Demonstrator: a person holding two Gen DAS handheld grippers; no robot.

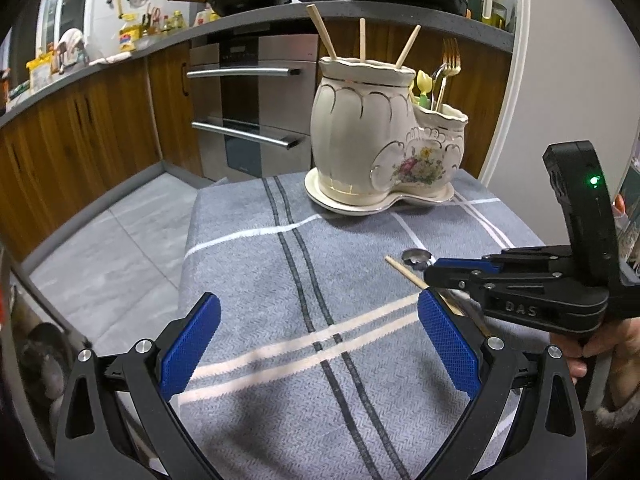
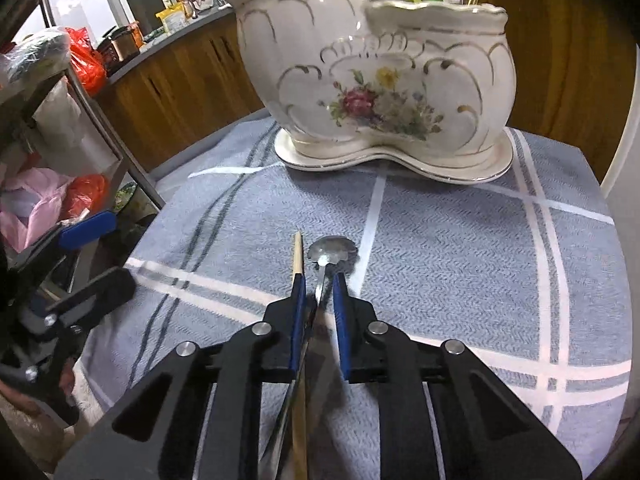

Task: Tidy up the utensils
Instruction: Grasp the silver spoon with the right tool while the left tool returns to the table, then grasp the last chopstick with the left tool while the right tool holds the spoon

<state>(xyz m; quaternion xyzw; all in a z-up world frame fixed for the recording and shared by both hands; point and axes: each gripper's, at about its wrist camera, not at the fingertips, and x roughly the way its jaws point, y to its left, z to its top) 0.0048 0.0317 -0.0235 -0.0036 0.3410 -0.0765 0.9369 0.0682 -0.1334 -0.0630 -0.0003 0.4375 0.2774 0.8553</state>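
Our right claw tilts down at the counter, pinched narrow around the spoon. A chopstick lies beside it. Our left claw hangs wide, empty.

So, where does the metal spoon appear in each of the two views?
Left wrist view: the spoon lies at right of centre, only its bowl showing beside the right tool.
Right wrist view: the spoon lies at centre, its handle between the tool's pads.
Shared landmark: the holder behind it.
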